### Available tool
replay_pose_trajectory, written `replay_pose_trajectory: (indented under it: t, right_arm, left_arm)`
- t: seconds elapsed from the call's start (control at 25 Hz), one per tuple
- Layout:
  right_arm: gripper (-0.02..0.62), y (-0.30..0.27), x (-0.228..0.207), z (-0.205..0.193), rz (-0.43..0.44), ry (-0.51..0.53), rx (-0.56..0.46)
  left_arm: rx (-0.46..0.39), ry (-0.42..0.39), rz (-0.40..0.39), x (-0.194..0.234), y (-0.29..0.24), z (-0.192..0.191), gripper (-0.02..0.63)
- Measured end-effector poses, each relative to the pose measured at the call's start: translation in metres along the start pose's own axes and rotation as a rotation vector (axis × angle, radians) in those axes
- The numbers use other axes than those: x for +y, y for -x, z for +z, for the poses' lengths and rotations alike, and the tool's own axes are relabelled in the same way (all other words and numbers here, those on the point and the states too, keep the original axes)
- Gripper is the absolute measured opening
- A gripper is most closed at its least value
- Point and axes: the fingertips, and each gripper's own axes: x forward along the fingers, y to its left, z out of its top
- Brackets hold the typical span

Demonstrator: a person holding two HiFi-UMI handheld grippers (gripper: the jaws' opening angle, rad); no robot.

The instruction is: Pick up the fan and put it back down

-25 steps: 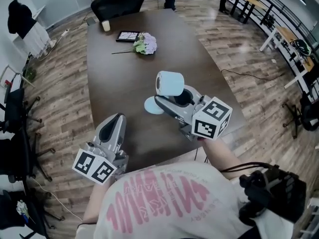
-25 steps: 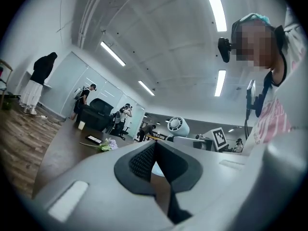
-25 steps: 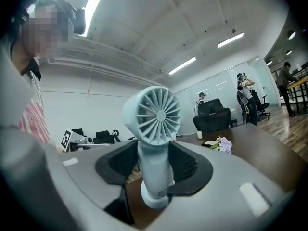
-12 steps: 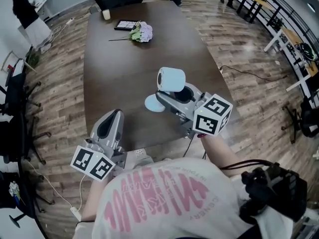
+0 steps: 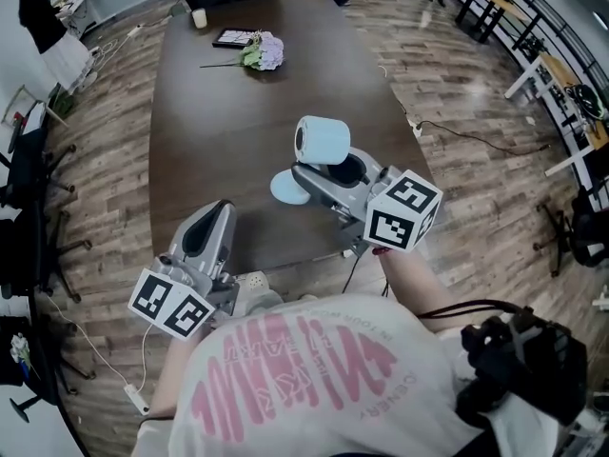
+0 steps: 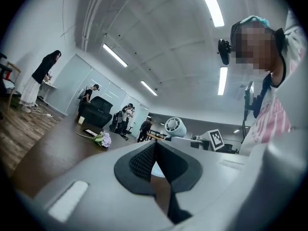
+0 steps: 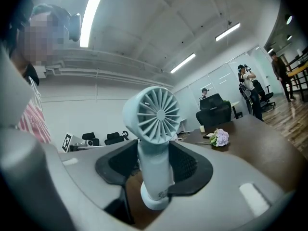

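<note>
Clamping pale-blue plastic fan (image 7: 156,112), round vaned head, smooth cylindrical stem, in right gripper (image 7: 155,166), ribbed black pads (image 7: 192,163); left gripper (image 6: 153,160) sitting closed, empty; fan base partly hiding behind jaw.

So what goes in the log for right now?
right claw: shut on fan, upright | left claw: shut, empty | flowers: far end of table

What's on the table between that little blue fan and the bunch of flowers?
Nothing. In the head view, only bare dark tabletop runs between the fan and the flowers.
</note>
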Motion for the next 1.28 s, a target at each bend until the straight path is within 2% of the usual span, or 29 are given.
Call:
replay_pose_trajectory:
  t: [0.24,0.48,0.92,1.28]
  right_arm:
    - [0.207,0.005,-0.007,-0.001,-0.010,-0.011,-0.002]
    - [0.207,0.031,-0.029,0.004,-0.026,-0.022,-0.010]
    - [0.207,0.015,-0.081,0.011,-0.116,-0.037,-0.020]
    - [0.207,-0.011,-0.113,0.014,-0.195,-0.062,-0.030]
  left_arm:
    - [0.043,-0.012,0.018,0.000,-0.007,-0.014,0.018]
    - [0.046,-0.037,0.030,-0.018,-0.031,-0.021,0.018]
    - [0.059,-0.022,0.022,0.035,-0.072,-0.012,0.018]
    - [0.086,-0.003,-0.039,0.075,-0.101,-0.005,0.018]
